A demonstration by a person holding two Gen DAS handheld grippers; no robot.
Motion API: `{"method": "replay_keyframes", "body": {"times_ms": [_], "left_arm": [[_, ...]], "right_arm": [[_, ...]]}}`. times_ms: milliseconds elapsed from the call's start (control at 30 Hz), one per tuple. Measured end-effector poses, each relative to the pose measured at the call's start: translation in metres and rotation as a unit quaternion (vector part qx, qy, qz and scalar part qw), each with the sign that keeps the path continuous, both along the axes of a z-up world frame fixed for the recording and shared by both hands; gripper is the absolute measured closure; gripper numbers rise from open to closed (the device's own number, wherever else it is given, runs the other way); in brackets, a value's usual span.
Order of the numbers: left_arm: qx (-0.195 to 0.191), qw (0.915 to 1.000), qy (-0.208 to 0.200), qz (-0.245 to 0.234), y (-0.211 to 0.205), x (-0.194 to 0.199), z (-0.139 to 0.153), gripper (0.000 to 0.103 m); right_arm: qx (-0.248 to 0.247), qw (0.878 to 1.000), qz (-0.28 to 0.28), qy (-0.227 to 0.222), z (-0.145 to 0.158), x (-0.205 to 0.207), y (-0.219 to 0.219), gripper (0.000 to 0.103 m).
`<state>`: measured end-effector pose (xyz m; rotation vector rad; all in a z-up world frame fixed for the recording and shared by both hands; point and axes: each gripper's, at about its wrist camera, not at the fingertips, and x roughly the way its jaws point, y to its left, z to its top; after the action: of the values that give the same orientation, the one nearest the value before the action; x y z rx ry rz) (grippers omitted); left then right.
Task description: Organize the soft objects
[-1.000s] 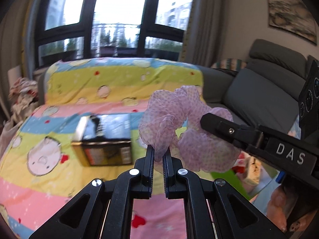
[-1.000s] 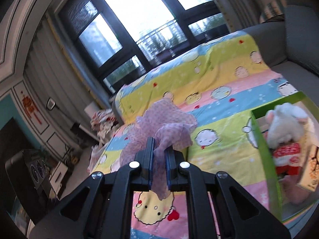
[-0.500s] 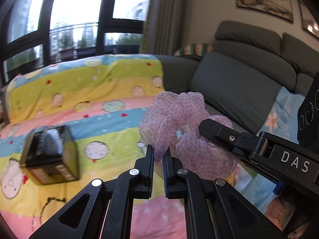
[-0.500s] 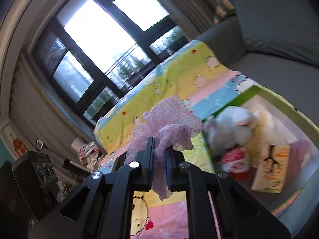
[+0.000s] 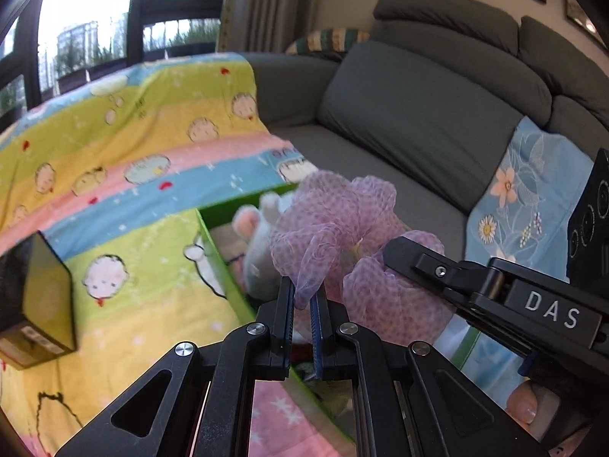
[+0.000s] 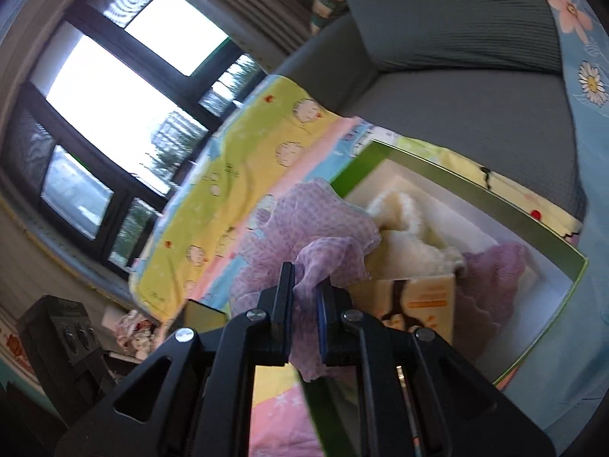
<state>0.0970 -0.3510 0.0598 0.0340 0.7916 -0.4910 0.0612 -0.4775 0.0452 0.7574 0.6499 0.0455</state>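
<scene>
Both the left gripper and right gripper are clamped on one sheer lilac dotted fabric scrunchie, held above a green-walled, white-lined open box. Inside lie a cream plush toy, a purple knit piece and a pale card packet.

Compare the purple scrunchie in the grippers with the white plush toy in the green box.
The purple scrunchie is sheer, dotted and ruffled; the white plush toy is opaque and furry. The scrunchie hangs in the air, pinched by the left gripper and right gripper; the toy lies inside the green box. Both look soft.
</scene>
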Motion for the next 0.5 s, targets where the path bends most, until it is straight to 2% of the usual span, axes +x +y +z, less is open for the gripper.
{"method": "replay_keyframes", "body": {"times_ms": [167, 300, 500], "left_arm": [[0.016, 0.9996, 0.02, -0.009, -0.014, 0.008, -0.015, 0.096], [0.02, 0.9993, 0.026, -0.015, -0.019, 0.011, -0.019, 0.096], [0.022, 0.9989, 0.032, -0.025, -0.024, 0.011, -0.021, 0.096]], "right_arm": [[-0.008, 0.999, -0.015, 0.034, -0.011, 0.004, -0.005, 0.09], [-0.043, 0.996, -0.039, 0.068, -0.015, 0.007, -0.008, 0.09], [-0.05, 0.994, -0.047, 0.083, -0.021, 0.007, -0.012, 0.09]]}}
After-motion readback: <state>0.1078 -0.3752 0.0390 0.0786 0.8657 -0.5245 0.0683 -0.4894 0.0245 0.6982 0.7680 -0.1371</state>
